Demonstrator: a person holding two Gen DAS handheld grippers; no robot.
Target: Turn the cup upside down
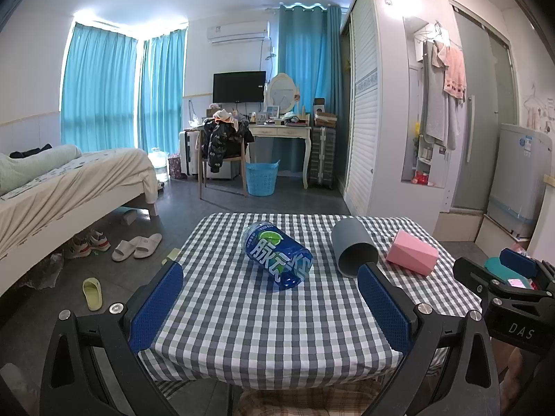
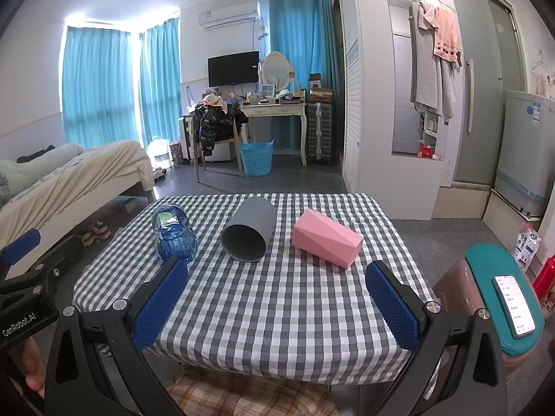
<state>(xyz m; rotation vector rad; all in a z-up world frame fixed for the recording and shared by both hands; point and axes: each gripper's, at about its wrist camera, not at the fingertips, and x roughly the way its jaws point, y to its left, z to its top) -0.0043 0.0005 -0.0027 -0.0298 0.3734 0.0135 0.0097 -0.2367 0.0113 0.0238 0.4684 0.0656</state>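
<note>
We saw a small table (image 1: 277, 312) covered by a grey-and-white checked cloth, with three cups lying on their sides in a row across its far half. On the left lay a blue cup (image 1: 276, 256) with white lettering and a green lime picture. In the middle lay a grey cup (image 1: 353, 247), its open mouth turned toward us. On the right lay a pink cup (image 1: 411, 251) with faceted sides. The three were apart from one another, none touching.

From the left wrist view, our left gripper (image 1: 270, 305) hung over the near edge of the table, its blue-padded fingers spread wide and holding nothing. The blue cup sat beyond and between the fingers, and the grey cup lay just past the right fingertip. Our right gripper (image 1: 513, 274) showed at the right edge of that view, off the table's side.

From the right wrist view, our right gripper (image 2: 277, 301) also hung over the near edge, spread wide and empty. The grey cup (image 2: 248, 230) and pink cup (image 2: 327, 239) lay ahead between its fingers, and the blue cup (image 2: 173, 234) lay just beyond its left fingertip. A phone (image 2: 515, 306) rested on a teal-topped stool (image 2: 492, 277) to the right of the table.
</note>
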